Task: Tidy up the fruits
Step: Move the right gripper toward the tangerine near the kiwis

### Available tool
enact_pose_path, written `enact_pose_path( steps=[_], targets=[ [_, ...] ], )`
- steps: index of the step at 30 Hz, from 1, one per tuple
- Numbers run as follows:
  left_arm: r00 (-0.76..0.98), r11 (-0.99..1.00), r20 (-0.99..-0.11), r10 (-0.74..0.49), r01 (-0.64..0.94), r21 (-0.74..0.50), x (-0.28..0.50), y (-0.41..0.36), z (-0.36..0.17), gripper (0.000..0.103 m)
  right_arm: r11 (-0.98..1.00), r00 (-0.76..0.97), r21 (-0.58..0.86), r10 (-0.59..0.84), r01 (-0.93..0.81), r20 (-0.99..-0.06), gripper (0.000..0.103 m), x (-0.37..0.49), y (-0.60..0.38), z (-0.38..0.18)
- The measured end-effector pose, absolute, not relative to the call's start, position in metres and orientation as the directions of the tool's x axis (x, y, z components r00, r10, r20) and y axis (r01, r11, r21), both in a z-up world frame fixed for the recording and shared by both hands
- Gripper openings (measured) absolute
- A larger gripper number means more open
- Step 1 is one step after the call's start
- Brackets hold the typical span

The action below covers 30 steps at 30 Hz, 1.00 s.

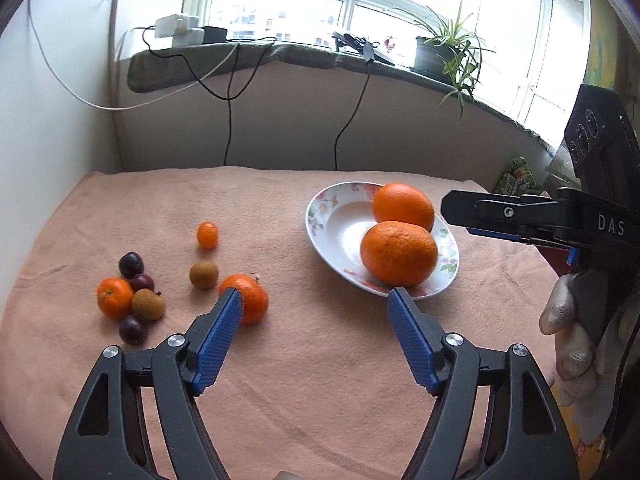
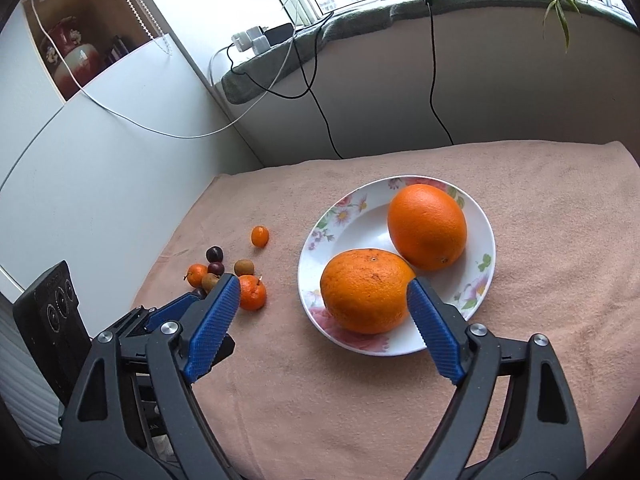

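Both grippers hang released with nothing between their pads, left gripper (image 1: 316, 300) over the pink cloth (image 1: 320, 360), right gripper (image 2: 324, 288) by the plate (image 2: 486, 240) holding two oranges (image 2: 366, 290), small fruits (image 1: 132, 296) clustered leftward.

Orange oranges (image 2: 368, 296); white floral plate (image 2: 478, 236); pink cloth (image 2: 540, 320); blue fingers (image 2: 212, 328).

Two oranges (image 2: 368, 294) (image 2: 427, 226) on the plate (image 2: 486, 240). Left of the plate: two mandarins (image 1: 246, 298) (image 1: 114, 298), one kumquat (image 1: 207, 235), three plums (image 1: 131, 264), two longans (image 1: 204, 275).
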<state>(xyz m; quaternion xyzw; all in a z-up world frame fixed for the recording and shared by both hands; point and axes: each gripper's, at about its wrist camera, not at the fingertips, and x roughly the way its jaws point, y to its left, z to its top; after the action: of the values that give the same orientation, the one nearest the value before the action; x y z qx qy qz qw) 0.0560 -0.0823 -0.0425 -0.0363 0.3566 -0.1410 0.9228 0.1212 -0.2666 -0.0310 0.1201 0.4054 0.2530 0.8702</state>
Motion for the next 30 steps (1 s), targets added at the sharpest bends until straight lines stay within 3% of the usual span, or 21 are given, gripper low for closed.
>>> enact_pose_path(
  steps=[14, 26, 30],
  targets=[
    [0.724, 0.987, -0.671, -0.157, 0.086, -0.138, 0.042, -0.011, -0.054, 0.075, 0.847, 0.614, 0.195, 0.499, -0.495, -0.611, 0.088, 0.090, -0.201, -0.019],
    [0.705, 0.981, -0.697, -0.131, -0.007, -0.192, 0.038, 0.030, -0.073, 0.074, 0.795, 0.507, 0.212, 0.541, -0.568, -0.671, 0.086, 0.094, -0.152, -0.047],
    [0.693, 0.974, -0.706, -0.146, -0.024, -0.225, 0.044, 0.037, -0.081, 0.060, 0.795, 0.481, 0.228, 0.538, -0.562, -0.693, 0.078, 0.102, -0.142, -0.057]
  ],
)
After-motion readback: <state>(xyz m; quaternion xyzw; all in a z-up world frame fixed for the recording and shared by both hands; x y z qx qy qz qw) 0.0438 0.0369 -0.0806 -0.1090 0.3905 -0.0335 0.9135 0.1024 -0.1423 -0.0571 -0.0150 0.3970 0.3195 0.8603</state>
